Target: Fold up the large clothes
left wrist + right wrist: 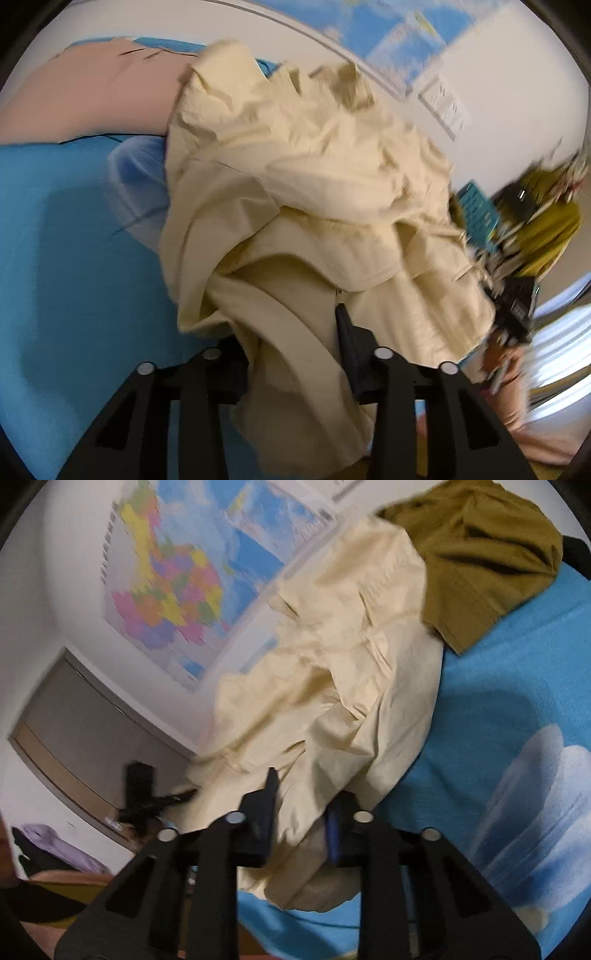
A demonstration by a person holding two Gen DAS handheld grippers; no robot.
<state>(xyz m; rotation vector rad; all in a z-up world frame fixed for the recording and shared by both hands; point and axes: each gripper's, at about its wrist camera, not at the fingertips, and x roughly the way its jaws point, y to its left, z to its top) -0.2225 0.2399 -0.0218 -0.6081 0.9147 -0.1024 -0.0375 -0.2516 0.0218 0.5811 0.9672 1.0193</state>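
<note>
Blue bedsheet (66, 236) with a white cloud print covers the work surface; white wall behind, a coloured map (166, 590) pinned at 10 o'clock in the right wrist view, a pale panel (74, 731) lower at 8 o'clock. Cream garment (303, 177) lies heaped and crumpled across the sheet, filling the centre of both views. Left gripper (295, 332): fabric runs down between its two black fingers (347, 332); a thick fold is bunched in the gap and the jaws are clamped on it, part-way closed around the cloth. Right gripper (301, 808): jaws drawn close, a hem of the cream garment pinched between them, the rest of the cloth fanning away toward 12 to 1 o'clock. Olive-green garment (476, 554) sits at 1 o'clock in the right wrist view, its edge overlapping the cream one, resting on the sheet. Pink fabric (92, 92) lies at 10 o'clock in the left wrist view, beyond the cream heap. Right gripper's dark body (517, 306) shows blurred at 4 o'clock in the left wrist view, touching the garment's far edge. Lilac cloth (55, 842) at 8 o'clock, low, off the bed.
</note>
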